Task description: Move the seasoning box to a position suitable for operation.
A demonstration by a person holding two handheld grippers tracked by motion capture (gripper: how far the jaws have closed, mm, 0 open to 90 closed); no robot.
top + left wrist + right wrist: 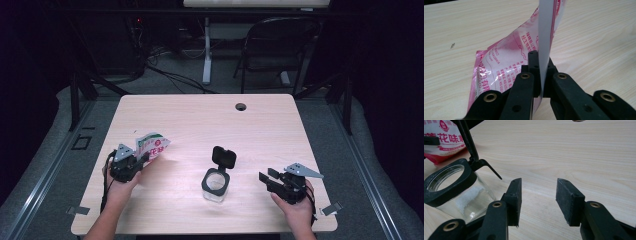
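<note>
A white and pink printed pouch (151,144) hangs above the table's left side, pinched at its edge by my left gripper (142,160). In the left gripper view the jaws are shut on the pouch's white edge (544,37), and the pouch (506,62) bulges away to the left. A clear glass jar (215,185) with a black collar and its black flip lid (224,156) standing open rests at the table's middle front. My right gripper (267,177) hovers open to the right of the jar, nothing between its pads (570,200). The jar (456,192) sits left of those jaws.
The light wooden table (210,125) has a cable hole (241,106) near its far edge. A folding chair (280,45) and a desk leg (206,50) stand beyond the table on the grey floor.
</note>
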